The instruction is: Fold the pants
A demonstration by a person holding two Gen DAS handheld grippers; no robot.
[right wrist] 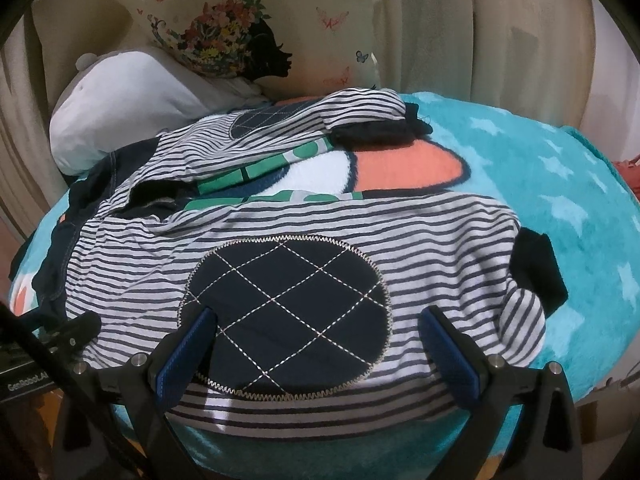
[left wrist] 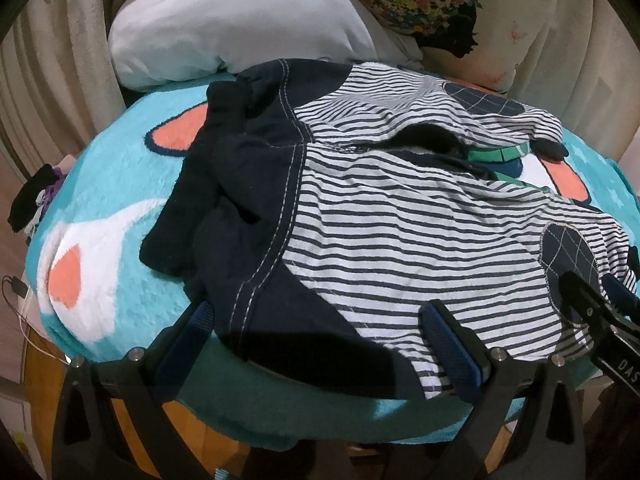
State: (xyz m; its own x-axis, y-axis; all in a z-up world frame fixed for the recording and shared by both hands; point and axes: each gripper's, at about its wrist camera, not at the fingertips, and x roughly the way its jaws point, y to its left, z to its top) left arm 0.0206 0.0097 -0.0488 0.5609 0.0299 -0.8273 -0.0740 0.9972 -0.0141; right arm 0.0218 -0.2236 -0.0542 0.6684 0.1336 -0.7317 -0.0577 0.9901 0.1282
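Small striped pants [left wrist: 400, 216] with a navy waist part and navy quilted knee patches lie spread on a turquoise blanket [left wrist: 120, 184], waist to the left, legs to the right. My left gripper [left wrist: 320, 344] is open, its fingers straddling the near edge by the waist. My right gripper [right wrist: 316, 344] is open, its fingers either side of the near leg's knee patch [right wrist: 288, 312] at the pants [right wrist: 280, 216] edge. The right gripper also shows at the right of the left wrist view [left wrist: 600, 308]. The far leg [right wrist: 320, 116] lies apart, with black cuffs.
A white pillow [left wrist: 240, 24] and a floral cushion [right wrist: 248, 32] rest at the back against pale curtains. The blanket [right wrist: 580, 200] hangs over a wooden edge [left wrist: 40, 368] at the near left. Dark small items [left wrist: 32, 200] lie at the far left.
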